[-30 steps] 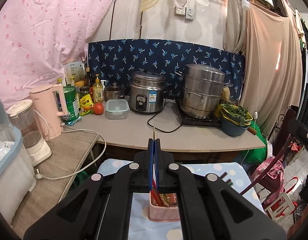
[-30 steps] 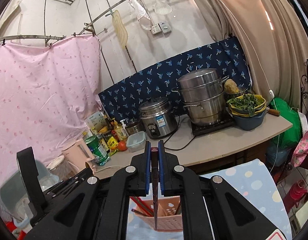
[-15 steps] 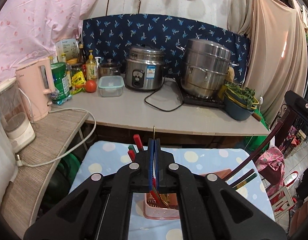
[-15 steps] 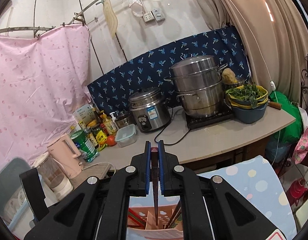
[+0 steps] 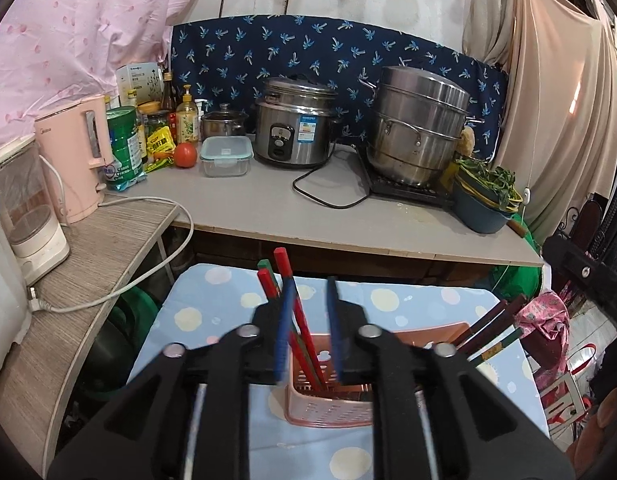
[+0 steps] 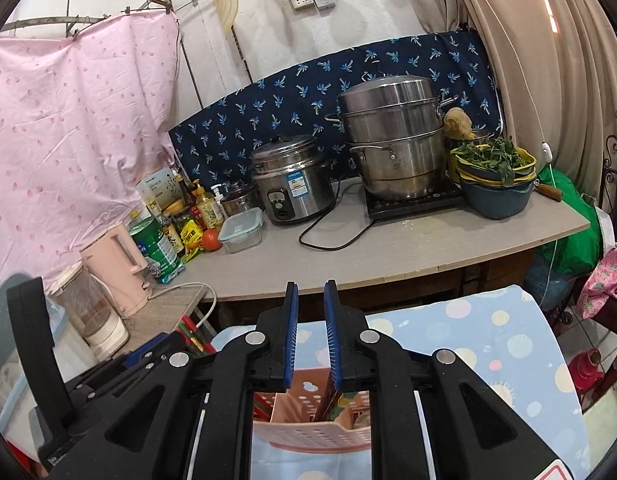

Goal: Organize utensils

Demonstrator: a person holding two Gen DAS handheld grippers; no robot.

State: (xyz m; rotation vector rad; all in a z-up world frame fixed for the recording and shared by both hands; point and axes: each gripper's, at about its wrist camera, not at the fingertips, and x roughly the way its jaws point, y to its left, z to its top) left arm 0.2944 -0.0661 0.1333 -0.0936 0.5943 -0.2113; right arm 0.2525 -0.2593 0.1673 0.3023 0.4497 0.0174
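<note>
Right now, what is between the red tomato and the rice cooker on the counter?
A clear lidded food container sits between the tomato and the rice cooker; both wrist views show it.

Pink basket (image 5: pixel 328 404) base hidden behind hand-held gripper; contents indistinct.

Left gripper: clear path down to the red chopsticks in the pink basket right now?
Probably yes. The left gripper hangs right above the pink basket, jaws opening, with the red chopsticks standing up between the fingers and nothing blocking them.
</note>
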